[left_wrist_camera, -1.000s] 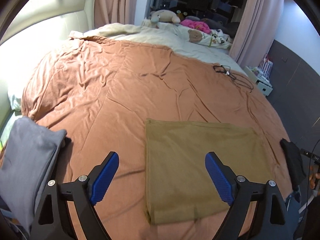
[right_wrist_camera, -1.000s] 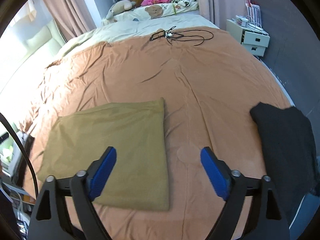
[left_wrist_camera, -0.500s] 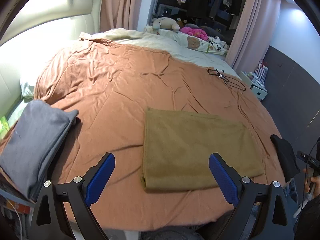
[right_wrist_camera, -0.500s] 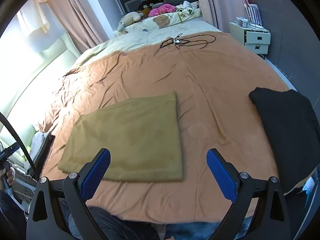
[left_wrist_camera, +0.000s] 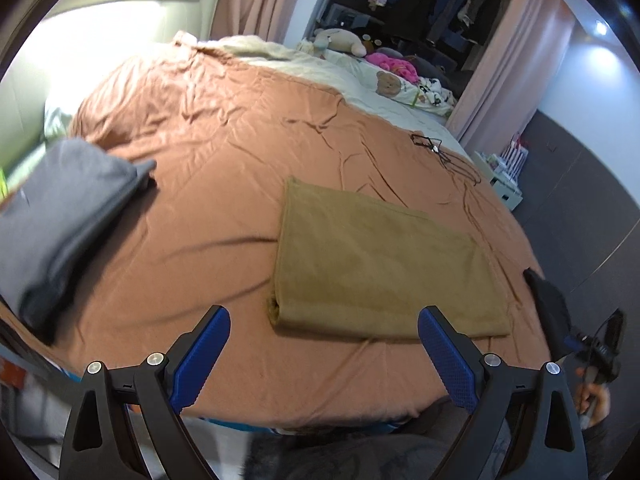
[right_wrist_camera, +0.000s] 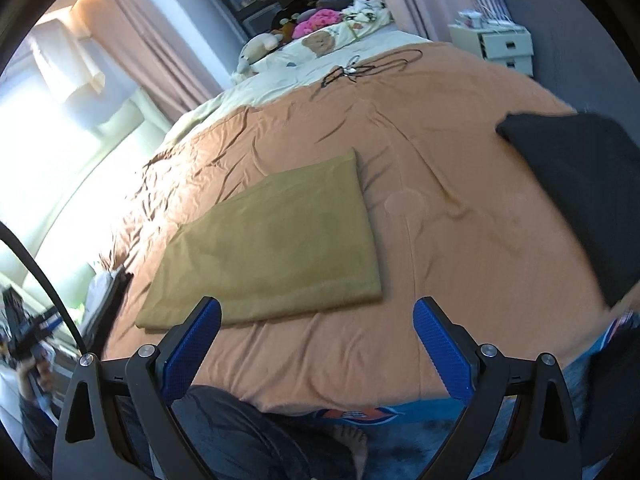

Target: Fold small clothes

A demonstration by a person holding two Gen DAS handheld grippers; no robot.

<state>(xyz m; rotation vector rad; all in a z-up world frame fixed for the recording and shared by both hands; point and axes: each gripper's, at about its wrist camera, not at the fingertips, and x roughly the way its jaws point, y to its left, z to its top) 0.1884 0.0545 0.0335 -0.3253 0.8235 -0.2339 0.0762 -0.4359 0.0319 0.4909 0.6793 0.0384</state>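
Both grippers are hanging wide open and empty, angled down over the near edge of the bed (left_wrist_camera: 208, 184). The left gripper (left_wrist_camera: 324, 354) and right gripper (right_wrist_camera: 316, 344), its jaws just opened wider, are sitting short of the folded olive cloth (left_wrist_camera: 380, 264), which is lying flat between a grey garment (left_wrist_camera: 60, 216) and a black garment (right_wrist_camera: 580, 196).

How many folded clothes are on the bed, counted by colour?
Olive-brown: 1, the olive-brown cloth in the middle.
Grey: 1, the grey garment at the left edge.
Black: 1, the black garment at the right edge.
Total: 3
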